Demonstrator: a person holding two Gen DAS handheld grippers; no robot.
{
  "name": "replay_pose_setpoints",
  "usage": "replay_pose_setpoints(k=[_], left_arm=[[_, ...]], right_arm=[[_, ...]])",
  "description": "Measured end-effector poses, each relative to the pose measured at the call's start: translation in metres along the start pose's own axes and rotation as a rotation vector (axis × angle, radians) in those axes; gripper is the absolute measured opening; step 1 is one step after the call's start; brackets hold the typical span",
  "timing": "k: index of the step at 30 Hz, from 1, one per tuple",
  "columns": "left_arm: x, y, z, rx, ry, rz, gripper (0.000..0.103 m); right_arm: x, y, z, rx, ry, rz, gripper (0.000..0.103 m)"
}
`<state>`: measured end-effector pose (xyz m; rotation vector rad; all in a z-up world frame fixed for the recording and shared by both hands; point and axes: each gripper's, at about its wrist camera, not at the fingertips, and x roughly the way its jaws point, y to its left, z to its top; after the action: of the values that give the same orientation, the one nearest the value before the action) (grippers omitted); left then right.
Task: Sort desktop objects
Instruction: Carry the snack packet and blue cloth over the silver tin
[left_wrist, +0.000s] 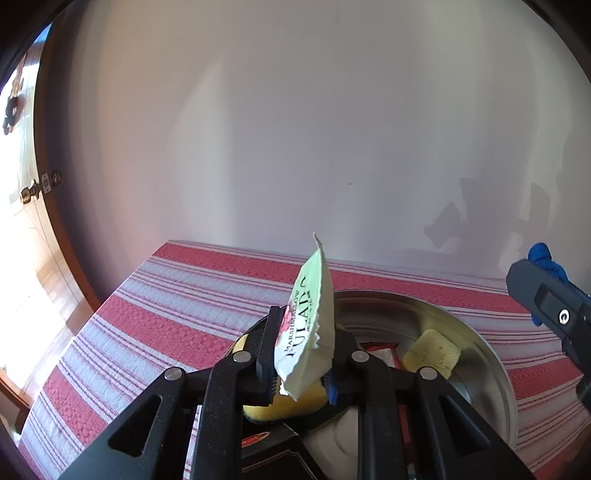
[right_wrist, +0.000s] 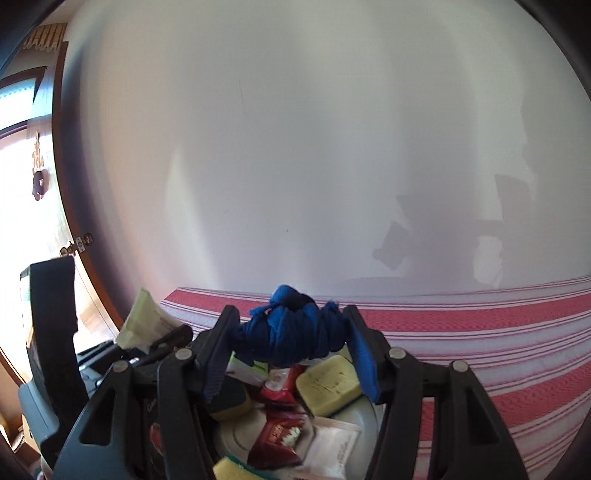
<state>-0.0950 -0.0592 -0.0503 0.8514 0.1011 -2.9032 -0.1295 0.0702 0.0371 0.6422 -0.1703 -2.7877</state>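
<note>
Nearest, a green-and-white marshmallow sachet (left_wrist: 308, 325) is pinched upright between the jaws of the left gripper (left_wrist: 303, 354), held above the near left rim of the metal bowl (left_wrist: 480, 347). A bundle of blue cord (right_wrist: 291, 332) is clamped crosswise in the right gripper (right_wrist: 291, 354), directly over the bowl. Inside the bowl, yellow sponges (right_wrist: 328, 386), red snack packets (right_wrist: 277, 435) and a white sachet (right_wrist: 332, 443) are heaped together. Beyond the bowl, the red striped tablecloth (left_wrist: 177, 295) runs to the wall. For a clean sort, each held item should probably be carried clear of the bowl and lowered onto bare cloth before release; the limp cord may snag.
</note>
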Motion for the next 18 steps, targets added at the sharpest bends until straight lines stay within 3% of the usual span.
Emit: replay_pose_setpoints(k=[18], left_arm=[[0.016, -0.009, -0.005, 0.024, 0.073, 0.047, 0.021]], right_arm=[[0.056, 0.000, 0.022, 0.028, 0.133, -0.037, 0.058]])
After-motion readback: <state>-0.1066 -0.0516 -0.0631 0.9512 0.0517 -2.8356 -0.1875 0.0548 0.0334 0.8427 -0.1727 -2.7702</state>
